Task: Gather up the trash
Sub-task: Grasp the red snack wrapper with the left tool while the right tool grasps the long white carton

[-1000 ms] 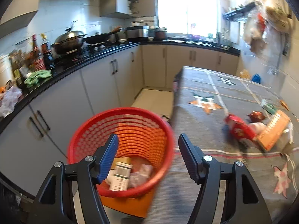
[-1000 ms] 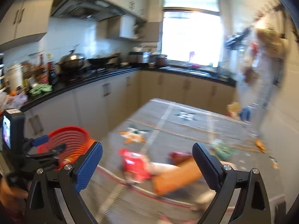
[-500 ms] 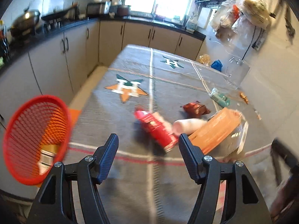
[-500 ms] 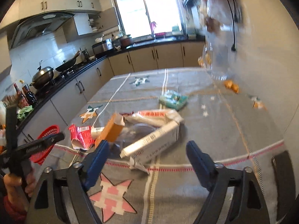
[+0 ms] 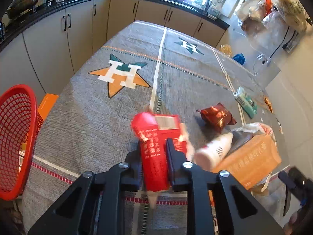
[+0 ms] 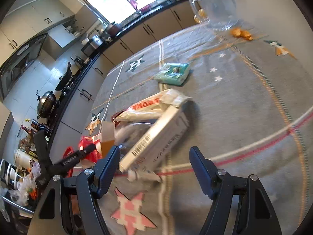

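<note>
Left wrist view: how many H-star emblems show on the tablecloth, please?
2: an orange star near the left edge, a green star at the far end; others may be hidden.

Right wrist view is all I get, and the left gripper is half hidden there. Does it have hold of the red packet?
Observer: Yes. The left wrist view shows the left gripper shut on the red packet.
Operator: What is behind the white bag?
Observer: A dark red foil wrapper, lying apart from the packet.
Operator: Where is the basket?
Observer: The red basket stands off the table's left edge in the left wrist view.
</note>
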The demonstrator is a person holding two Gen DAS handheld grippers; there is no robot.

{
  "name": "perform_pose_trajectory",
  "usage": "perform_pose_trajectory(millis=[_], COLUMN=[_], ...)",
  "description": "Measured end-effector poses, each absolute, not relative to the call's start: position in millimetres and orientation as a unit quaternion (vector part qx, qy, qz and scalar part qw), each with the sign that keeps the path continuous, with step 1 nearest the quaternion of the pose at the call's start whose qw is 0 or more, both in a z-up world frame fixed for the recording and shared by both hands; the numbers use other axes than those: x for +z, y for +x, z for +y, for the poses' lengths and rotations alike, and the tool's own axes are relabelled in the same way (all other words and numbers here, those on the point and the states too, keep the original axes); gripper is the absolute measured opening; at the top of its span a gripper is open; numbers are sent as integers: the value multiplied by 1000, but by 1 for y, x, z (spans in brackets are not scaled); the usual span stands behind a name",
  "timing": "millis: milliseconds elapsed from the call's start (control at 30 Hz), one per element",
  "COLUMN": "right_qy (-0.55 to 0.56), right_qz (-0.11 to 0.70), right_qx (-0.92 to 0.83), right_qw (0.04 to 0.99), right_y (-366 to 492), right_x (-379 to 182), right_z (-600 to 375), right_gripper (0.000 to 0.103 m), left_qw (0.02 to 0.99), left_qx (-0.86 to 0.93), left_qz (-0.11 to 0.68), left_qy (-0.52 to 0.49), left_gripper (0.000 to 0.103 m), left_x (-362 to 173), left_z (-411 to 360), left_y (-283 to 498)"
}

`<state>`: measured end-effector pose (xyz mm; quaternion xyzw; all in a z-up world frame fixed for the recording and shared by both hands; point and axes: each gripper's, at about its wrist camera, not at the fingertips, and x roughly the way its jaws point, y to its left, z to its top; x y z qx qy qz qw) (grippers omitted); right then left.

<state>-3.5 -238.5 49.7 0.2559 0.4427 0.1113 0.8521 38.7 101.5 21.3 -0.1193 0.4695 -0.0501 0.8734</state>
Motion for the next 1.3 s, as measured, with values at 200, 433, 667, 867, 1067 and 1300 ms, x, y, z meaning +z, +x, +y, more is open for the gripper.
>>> perform_pose_trajectory(millis=[200,433,667,867,1067,1300], right_qy=[240,203,223,250,240,215], right_qz=[477,476,472,455,428,398], right_qx=[81,59,56,95,117,109], right_qw=[842,854,851,850,863,885], right_y=[19,10,-2,-5,-19,-37], right_x=[38,36,32,26,39,55], right_z=[-214,-216,-243,-250,-248,-245], right_gripper=[70,53,31,24,17,15], left_qw=[888,895,886,892,903,917], left_qx=[-55,-60,-62,-63,-57,-53], left_qz=[450,440,454,442,422,392], left_qy=[-81,-54,-64,-63,-57,-44], left_gripper=[17,17,18,16,16,16], left_x=[24,26,16,18,25,41], left_z=[102,101,97,93,95,99], left_y=[21,8,13,5,-14,-39])
